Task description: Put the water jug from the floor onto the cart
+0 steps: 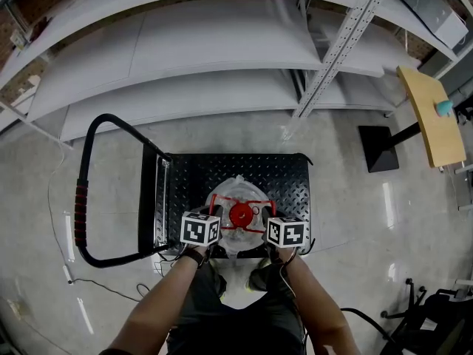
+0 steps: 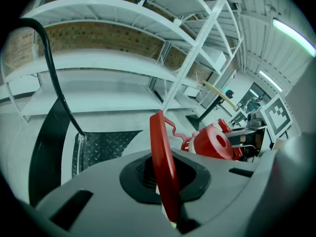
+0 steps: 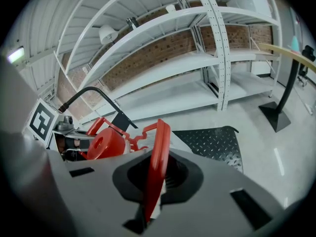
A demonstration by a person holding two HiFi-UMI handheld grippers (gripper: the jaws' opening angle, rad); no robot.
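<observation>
Both forearms reach forward and down side by side, each hand aiming its gripper steeply downward. The left gripper [image 2: 167, 191] is clamped tight on a thin red plastic handle loop [image 2: 162, 157]. The right gripper [image 3: 152, 191] is clamped the same way on the opposite red loop [image 3: 157, 152]. Between them the clear plastic water jug [image 1: 236, 188] stands upright, its round red cap [image 1: 240, 214] facing up. It is over the near part of the black diamond-plate cart [image 1: 288, 176]; whether its base rests there cannot be told. The cart's black tubular push handle [image 1: 80, 213] rises at the left.
</observation>
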